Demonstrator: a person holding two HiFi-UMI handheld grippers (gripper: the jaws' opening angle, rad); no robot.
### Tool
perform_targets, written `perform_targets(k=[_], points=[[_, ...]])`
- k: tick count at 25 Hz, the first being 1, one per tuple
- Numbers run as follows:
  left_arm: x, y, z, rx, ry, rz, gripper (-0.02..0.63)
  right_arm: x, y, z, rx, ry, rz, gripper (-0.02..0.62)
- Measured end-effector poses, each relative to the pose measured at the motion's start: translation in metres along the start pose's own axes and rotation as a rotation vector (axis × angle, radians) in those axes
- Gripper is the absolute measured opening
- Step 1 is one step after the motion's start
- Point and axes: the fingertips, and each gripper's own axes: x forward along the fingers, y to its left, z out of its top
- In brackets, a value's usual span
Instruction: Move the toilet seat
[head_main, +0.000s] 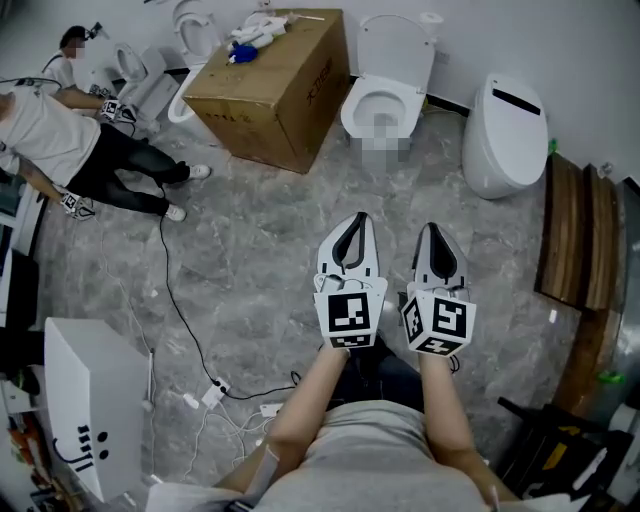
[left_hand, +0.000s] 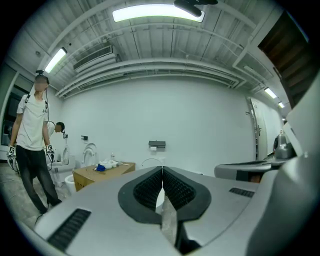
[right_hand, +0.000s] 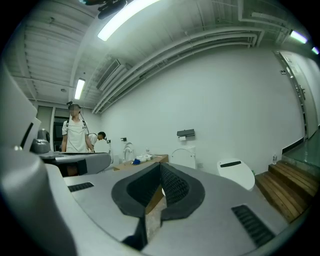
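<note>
The open toilet (head_main: 383, 100) stands against the far wall, its white seat and lid (head_main: 397, 45) raised upright. Both grippers hover over the grey floor well short of it, side by side and pointing toward it. My left gripper (head_main: 351, 226) is shut with nothing between its black pads. My right gripper (head_main: 437, 233) is shut and empty too. In the left gripper view the shut left gripper (left_hand: 162, 173) hides most of the toilet. In the right gripper view the raised lid (right_hand: 183, 156) shows just above the shut right gripper (right_hand: 161, 168).
A large cardboard box (head_main: 272, 85) sits left of the toilet. A closed white toilet (head_main: 505, 132) stands to its right, beside wooden steps (head_main: 575, 235). Two people (head_main: 70, 140) work at more toilets, far left. A black cable (head_main: 175, 300) and power strip cross the floor; a white cabinet (head_main: 90, 405) stands near left.
</note>
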Motion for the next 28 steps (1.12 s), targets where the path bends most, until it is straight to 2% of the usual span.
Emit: perform_targets(k=[7,15,28], points=[[0.005,-0.007,-0.002,-0.003,0.004,0.055,0.017,0.009,-0.012,-0.004,0.009,0.017,0.044,0.017],[0.013,-0.001,-0.004,-0.009,0.016,0.075,0.017,0.023,-0.005,-0.011,0.026,0.037,0.079,0.017],[0.076,0.039,-0.012,-0.033,0.034,0.065,0.017,0.086,-0.006,-0.009,0.027,0.046,0.046,0.017]])
